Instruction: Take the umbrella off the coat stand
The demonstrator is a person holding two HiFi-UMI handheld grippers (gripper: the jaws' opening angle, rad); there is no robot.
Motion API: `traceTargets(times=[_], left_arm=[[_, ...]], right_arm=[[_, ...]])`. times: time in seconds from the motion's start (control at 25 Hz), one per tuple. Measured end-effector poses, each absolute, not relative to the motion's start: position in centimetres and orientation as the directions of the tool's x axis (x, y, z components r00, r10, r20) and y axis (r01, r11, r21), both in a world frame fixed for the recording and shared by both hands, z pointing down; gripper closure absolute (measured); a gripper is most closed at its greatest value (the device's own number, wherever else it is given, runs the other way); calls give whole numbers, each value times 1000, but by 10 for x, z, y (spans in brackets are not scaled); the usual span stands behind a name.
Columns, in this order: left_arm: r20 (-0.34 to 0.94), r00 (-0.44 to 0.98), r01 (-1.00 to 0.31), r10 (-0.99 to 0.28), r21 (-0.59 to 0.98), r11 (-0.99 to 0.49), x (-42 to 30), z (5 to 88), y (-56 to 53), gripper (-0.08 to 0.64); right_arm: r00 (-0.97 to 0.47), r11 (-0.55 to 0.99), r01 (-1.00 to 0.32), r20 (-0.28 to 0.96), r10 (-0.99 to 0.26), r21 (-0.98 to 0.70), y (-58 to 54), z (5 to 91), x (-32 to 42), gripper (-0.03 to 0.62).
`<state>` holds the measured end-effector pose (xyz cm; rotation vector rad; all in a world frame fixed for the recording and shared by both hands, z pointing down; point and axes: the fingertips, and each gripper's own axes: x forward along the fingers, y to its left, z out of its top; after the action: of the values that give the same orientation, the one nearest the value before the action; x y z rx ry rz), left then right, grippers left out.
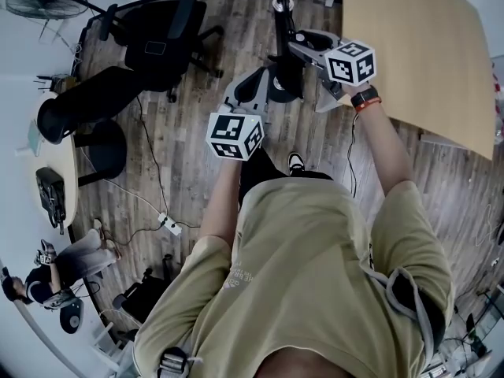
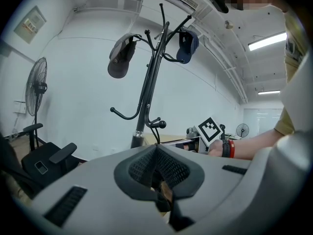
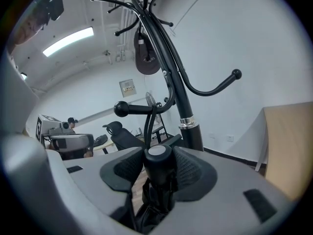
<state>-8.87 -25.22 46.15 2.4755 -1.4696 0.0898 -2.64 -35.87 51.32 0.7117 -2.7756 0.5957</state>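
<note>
Clamped in the right gripper point(image 3: 157, 173) jaws, the umbrella point(image 3: 157, 155) hangs by its cord point(image 3: 148, 129) from a coat stand point(image 3: 183, 102) hook point(image 3: 128, 108) – probably light, its stiff handle the surest hold – while the left gripper point(image 2: 157, 168) jaws sit closed on nothing

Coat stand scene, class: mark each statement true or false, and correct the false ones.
1. The right gripper has its fingers closed on the umbrella handle. True.
2. The upper hooks of the coat stand are all bare. False: a grey cap and a navy cap hang there.
3. The umbrella's strap runs up to a ball-tipped hook. True.
4. The left gripper has its fingers spread wide around the stand's pole. False: they are together, short of the pole.
</note>
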Motion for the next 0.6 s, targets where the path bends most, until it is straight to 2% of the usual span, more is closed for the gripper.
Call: traceTargets(times=[0.6], left_arm=[[143, 469, -875, -871, 207, -437, -95, 448, -248, 537]], right_arm=[[-877, 820, -474, 258, -406, -321, -329, 481, -25, 383]])
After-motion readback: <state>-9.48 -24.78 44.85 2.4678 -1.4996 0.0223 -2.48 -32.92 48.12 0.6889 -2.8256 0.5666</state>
